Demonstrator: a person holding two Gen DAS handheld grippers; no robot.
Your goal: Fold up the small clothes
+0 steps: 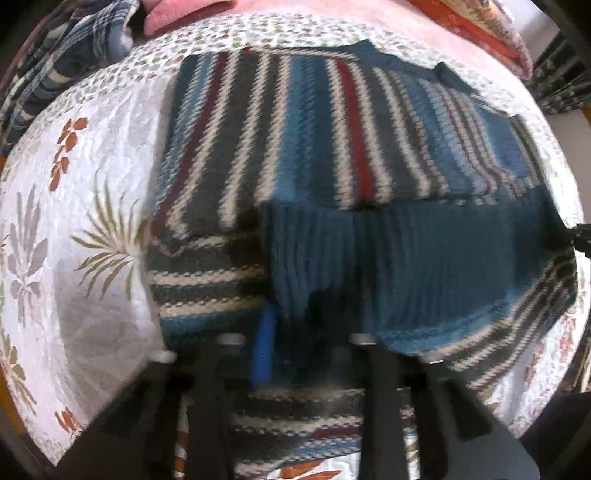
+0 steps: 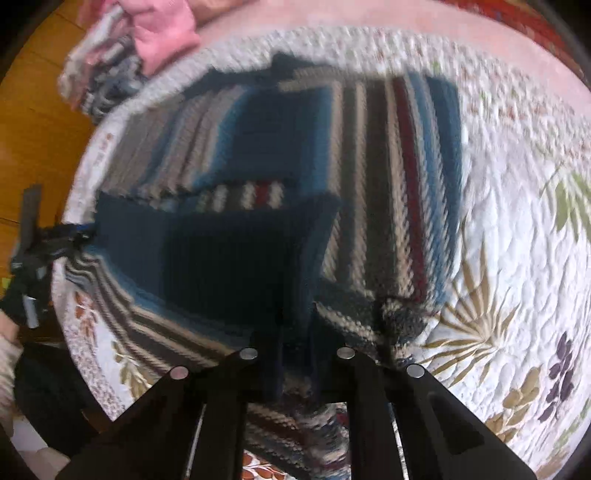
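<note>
A white quilted bedspread (image 1: 92, 192) printed with palm leaves and rust-coloured sprigs covers the bed, and a wooden floor (image 2: 33, 122) shows past its edge in the right wrist view. The striped knit sweater (image 1: 295, 129) lies spread on this bedspread, its bands of blue, grey, cream and dark red running away from both cameras. Its solid teal ribbed hem (image 1: 424, 251) is lifted and doubled over the striped body, and a sleeve is folded across the body on one side.

The left gripper (image 1: 295, 343) sits at the sweater's near edge with the ribbed hem bunched between its jaws, which are clenched on the knit (a blue pad shows beside the cloth). The right gripper (image 2: 297, 354) likewise has dark ribbed fabric gathered between its jaws, grasping the sweater at the near edge. Each view catches the other tool at the sweater's far side.

Beyond the sweater, near the bedspread's far edge, lie a pink garment (image 2: 162, 33) and a blue plaid cloth (image 1: 74, 48). Both pictures are blurred, so finer detail of the knit is unclear.
</note>
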